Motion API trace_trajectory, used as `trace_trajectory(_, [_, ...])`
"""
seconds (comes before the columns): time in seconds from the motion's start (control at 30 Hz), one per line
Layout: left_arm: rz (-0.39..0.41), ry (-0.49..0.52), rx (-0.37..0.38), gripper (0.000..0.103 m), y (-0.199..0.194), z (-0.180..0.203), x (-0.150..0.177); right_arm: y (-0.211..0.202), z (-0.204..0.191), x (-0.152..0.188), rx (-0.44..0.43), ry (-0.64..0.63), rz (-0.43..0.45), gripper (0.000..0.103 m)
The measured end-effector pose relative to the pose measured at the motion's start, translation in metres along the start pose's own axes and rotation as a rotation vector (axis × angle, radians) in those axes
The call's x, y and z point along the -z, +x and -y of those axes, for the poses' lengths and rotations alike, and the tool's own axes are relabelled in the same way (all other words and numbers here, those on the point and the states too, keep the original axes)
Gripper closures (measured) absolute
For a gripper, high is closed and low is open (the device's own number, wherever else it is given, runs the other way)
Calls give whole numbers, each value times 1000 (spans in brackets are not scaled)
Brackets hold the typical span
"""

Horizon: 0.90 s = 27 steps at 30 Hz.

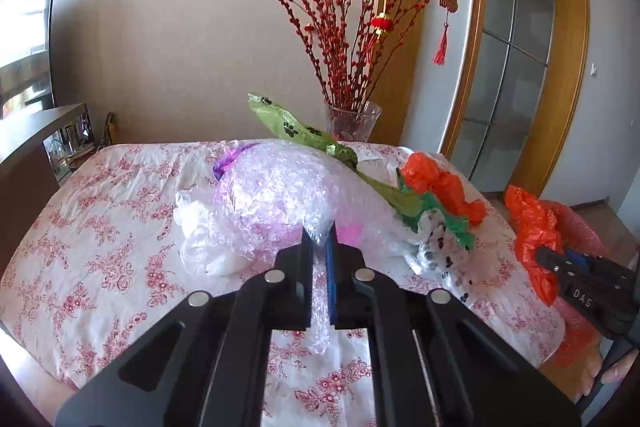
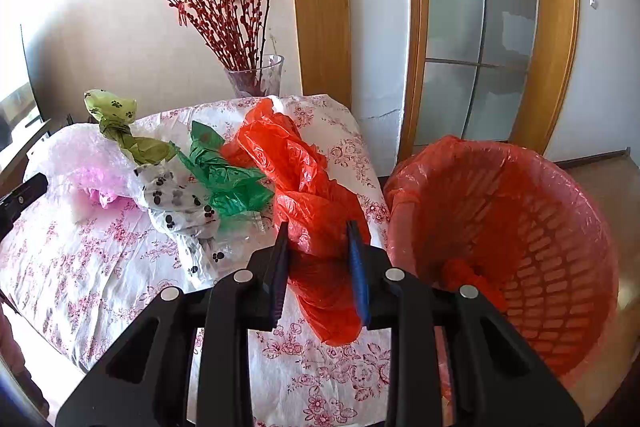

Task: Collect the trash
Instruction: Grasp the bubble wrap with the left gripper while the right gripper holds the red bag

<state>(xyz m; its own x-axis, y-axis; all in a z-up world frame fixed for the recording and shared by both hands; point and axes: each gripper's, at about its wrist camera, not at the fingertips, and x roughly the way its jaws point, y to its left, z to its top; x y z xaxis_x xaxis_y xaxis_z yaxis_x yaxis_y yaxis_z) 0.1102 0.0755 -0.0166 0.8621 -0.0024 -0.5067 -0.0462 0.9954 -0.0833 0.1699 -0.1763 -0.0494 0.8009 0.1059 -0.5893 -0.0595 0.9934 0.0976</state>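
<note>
Nearest the lens, the left hand-held gripper (image 1: 320, 239) is pinched together on a tail of bubble wrap (image 1: 280, 187), which it needs in order to drag that bulky, light sheet off the counter (image 1: 100, 227). The right hand-held gripper (image 2: 320, 247) has its jaws part-way together around the orange bag (image 2: 304, 195); I judge it clamped on the bag's bunched lower end, ready to carry it over. Just right of it stands the bin (image 2: 520, 227), lined in orange plastic and tilted toward the camera, apparently so trash can be dropped straight in. Farther back on the flowered cloth lie a green bag (image 2: 232, 179), a paw-print bag (image 2: 180, 203) and an olive bag (image 2: 120, 123), still to be collected. Beyond stands a vase (image 2: 260, 79) of red twigs.
</note>
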Motion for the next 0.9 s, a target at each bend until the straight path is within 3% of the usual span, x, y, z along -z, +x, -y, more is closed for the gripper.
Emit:
trace_trajectory(0.63, [126,16,85,97,-62,13,-22,-22,8,3,-9,10,37,75])
trace_trajectory(0.9, [143,13,101,97,-68,17,-26,-27,14,5,-5,19,41,75])
